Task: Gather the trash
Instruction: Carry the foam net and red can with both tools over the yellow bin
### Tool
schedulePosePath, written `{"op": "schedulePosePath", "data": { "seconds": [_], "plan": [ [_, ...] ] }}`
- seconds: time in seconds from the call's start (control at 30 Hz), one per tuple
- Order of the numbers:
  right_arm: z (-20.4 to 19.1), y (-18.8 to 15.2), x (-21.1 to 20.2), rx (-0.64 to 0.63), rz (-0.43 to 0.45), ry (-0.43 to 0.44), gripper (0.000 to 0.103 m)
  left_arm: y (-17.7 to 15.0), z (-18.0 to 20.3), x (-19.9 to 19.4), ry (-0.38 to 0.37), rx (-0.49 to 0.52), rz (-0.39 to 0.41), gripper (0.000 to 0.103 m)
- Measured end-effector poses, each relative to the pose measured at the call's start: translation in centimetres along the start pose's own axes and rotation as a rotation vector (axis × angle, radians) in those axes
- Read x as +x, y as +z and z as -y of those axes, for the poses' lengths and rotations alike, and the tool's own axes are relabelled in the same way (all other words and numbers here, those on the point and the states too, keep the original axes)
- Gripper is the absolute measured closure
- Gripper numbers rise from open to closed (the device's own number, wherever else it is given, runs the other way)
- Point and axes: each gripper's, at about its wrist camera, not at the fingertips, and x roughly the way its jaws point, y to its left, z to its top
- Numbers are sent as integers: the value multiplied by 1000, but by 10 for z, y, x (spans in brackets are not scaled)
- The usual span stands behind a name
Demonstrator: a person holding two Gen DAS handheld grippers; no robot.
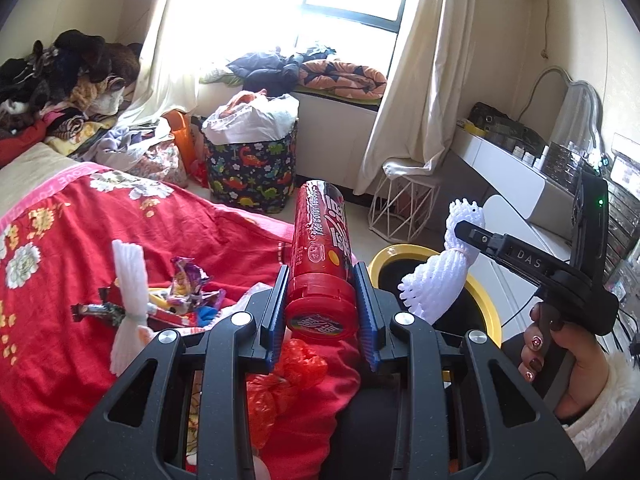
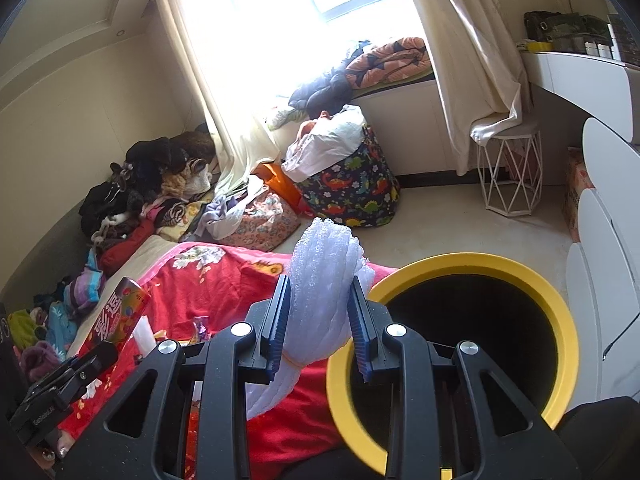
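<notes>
here the foam net [image 2: 324, 280] overlaps the yellow bin rim [image 2: 472, 261]

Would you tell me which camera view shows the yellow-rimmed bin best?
The right wrist view: the yellow-rimmed bin shows nearly its whole rim and dark opening there. In the left wrist view only part of the rim shows, behind the white foam net and the red canister.
</notes>
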Motion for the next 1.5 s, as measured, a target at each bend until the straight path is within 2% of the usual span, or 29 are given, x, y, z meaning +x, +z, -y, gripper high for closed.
{"op": "schedulePosePath", "data": {
  "seconds": [0.87, 1.5],
  "plan": [
    [60, 9, -6, 54, 28, -168, 76, 3, 51, 40, -82, 52, -38, 79],
    [96, 4, 8, 62, -36, -251, 75, 5, 83, 95, -150, 71, -109, 79]
  ]
}}
